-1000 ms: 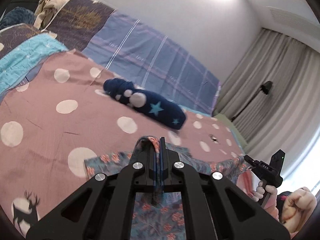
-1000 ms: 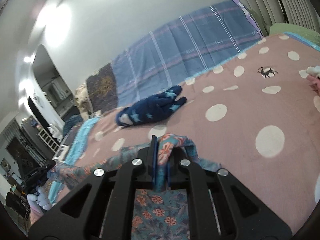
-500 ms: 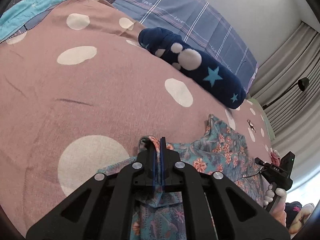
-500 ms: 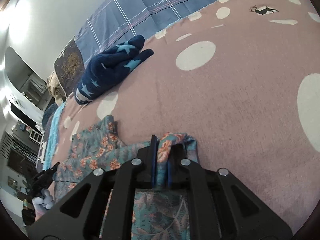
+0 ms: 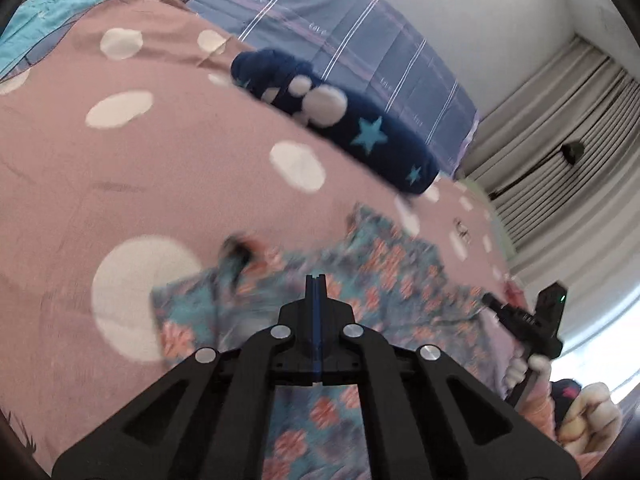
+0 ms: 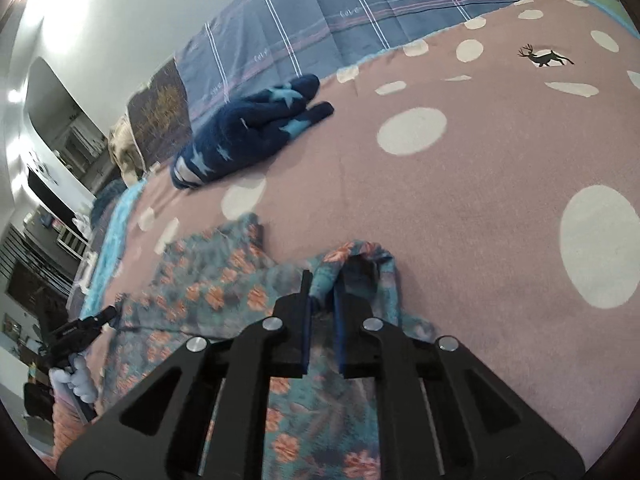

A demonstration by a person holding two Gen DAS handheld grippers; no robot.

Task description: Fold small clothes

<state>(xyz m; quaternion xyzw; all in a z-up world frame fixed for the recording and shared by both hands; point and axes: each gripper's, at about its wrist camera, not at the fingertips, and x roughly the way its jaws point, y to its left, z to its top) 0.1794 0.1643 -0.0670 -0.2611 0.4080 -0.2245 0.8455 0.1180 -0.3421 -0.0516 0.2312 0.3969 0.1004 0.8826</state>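
The right gripper [image 6: 322, 286] pinches a corner of the floral garment [image 6: 224, 292] to lay it flat on the bed [image 6: 460, 200], while the left gripper [image 5: 315, 286] is closed on nothing.

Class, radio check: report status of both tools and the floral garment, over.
Left tool shut, no cloth visibly between its pads. Right tool shut on floral garment. Garment spread on dotted blanket. Navy star garment lies beyond, apart.

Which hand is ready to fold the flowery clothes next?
Probably the right. The right tool pinches a bunched edge of the flowery garment. The left tool is shut, and blur hides whether it holds cloth.
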